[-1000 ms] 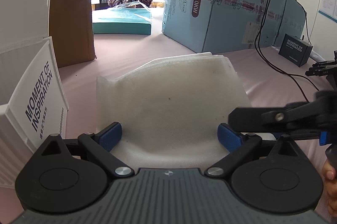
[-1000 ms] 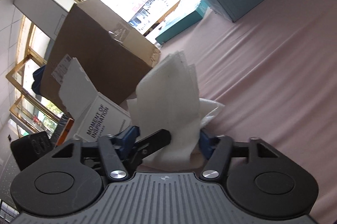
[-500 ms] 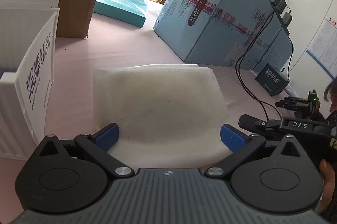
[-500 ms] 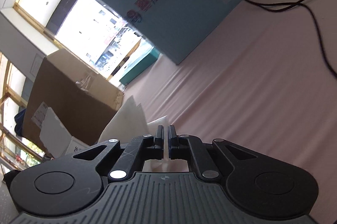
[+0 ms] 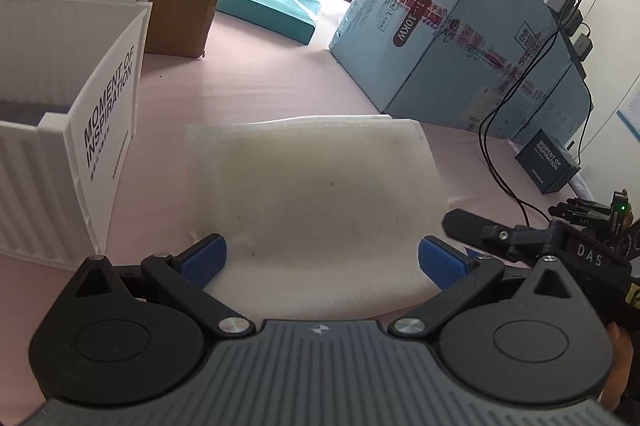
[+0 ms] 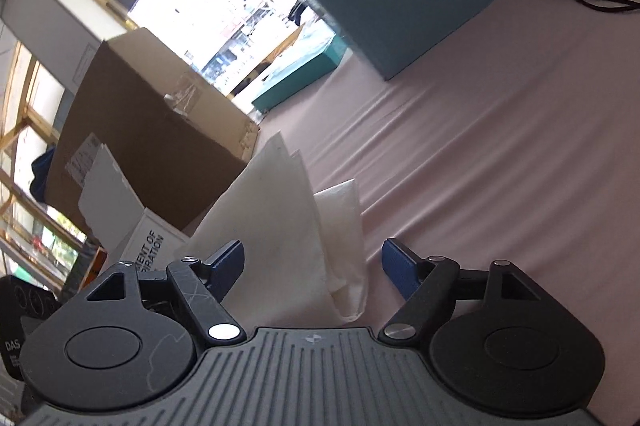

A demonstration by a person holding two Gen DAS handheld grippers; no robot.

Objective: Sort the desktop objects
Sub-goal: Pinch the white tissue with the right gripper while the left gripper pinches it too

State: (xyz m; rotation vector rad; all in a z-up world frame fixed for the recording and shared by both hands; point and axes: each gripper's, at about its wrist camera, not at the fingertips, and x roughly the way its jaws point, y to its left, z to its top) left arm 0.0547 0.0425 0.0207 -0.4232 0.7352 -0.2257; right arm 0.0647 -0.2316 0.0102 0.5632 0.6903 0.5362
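Both claws gape wide, gripping nothing. The left claw (image 5: 322, 260) straddles the near edge of a white foam sheet (image 5: 316, 186) on the pink desk (image 5: 256, 82). The right claw (image 6: 312, 264) frames the sheet's corner, with open desk to the right.

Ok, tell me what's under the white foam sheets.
The white foam sheets lie on the pink tablecloth, which shows all around them. Whether anything sits beneath the stack is hidden by the sheets.

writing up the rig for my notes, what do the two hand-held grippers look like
Both match: the left hand-held gripper and the right hand-held gripper each have a ribbed grey body, black linkage arms with silver pivot pins, round black side discs, and blue textured finger pads. In the left wrist view, the right one shows white "DAS" lettering and a green light.
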